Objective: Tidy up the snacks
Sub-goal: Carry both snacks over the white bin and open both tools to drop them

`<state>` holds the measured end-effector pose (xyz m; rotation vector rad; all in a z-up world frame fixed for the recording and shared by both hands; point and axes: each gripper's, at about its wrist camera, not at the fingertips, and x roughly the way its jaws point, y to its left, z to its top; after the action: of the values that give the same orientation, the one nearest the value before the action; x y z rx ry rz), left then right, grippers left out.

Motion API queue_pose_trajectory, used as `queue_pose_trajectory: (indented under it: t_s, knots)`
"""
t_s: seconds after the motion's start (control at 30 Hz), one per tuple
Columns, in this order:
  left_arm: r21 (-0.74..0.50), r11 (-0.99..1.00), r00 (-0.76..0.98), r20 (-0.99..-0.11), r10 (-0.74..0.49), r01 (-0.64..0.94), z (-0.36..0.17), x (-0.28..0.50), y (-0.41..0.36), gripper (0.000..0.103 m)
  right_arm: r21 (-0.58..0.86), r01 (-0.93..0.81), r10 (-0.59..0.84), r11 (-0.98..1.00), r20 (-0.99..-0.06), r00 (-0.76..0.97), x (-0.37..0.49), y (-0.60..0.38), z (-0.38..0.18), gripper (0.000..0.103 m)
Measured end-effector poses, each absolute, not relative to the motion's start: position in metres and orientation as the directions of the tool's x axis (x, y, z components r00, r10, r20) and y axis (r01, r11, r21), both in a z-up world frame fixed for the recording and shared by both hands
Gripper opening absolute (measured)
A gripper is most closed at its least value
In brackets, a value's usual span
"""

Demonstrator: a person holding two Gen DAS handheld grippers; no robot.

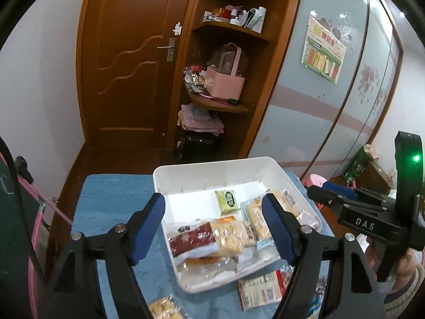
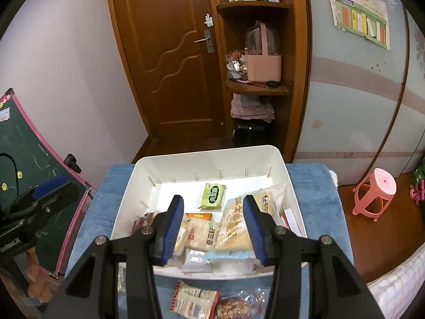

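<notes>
A white plastic bin (image 1: pixel 276 163) (image 2: pixel 148 170) stands on a blue cloth. It holds several snack packets: a green packet (image 1: pixel 226 200) (image 2: pixel 213 195), a dark red packet (image 1: pixel 191 239), and pale cracker packets (image 1: pixel 229 236) (image 2: pixel 236 228). My left gripper (image 1: pixel 215 228) is open and empty above the bin's near left part. My right gripper (image 2: pixel 213 230) is open and empty above the bin's front; it also shows in the left wrist view (image 1: pixel 332 194). Loose packets lie on the cloth in front of the bin (image 1: pixel 261 289) (image 2: pixel 195 300) (image 2: pixel 237 305) (image 1: pixel 164 308).
The blue cloth (image 1: pixel 111 202) (image 2: pixel 313 199) covers a small table. A brown door (image 1: pixel 127 61) and shelves (image 1: pixel 225 79) stand behind. A green chalkboard with pink frame (image 2: pixel 29 159) is at the left. A pink stool (image 2: pixel 374 194) stands at the right.
</notes>
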<state>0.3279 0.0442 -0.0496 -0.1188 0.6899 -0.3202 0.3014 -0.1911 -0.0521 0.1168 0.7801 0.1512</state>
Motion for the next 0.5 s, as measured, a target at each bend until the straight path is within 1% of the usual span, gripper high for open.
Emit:
queue_pose_trajectory:
  t_s: [0.17, 0.43, 0.5]
  knots:
    - [-0.195, 0.943, 0.72, -0.609, -0.332, 0.27, -0.033, 0.297, 0.052, 0.078, 0.15, -0.104, 0.179, 0.983, -0.684, 0.708, 0.278, -0.191, -0.041, 0.047]
    - [-0.168, 0.94, 0.734, -0.59, -0.336, 0.296, -0.002, 0.242, 0.065, 0.082, 0.129, -0.119, 0.175, 0.984, -0.662, 0.729, 0.235, -0.195, -0.014, 0.047]
    - [-0.157, 0.939, 0.737, -0.585, -0.337, 0.305, 0.005, 0.229, 0.067, 0.085, 0.129, -0.127, 0.181, 0.983, -0.653, 0.736, 0.223, -0.196, -0.006, 0.047]
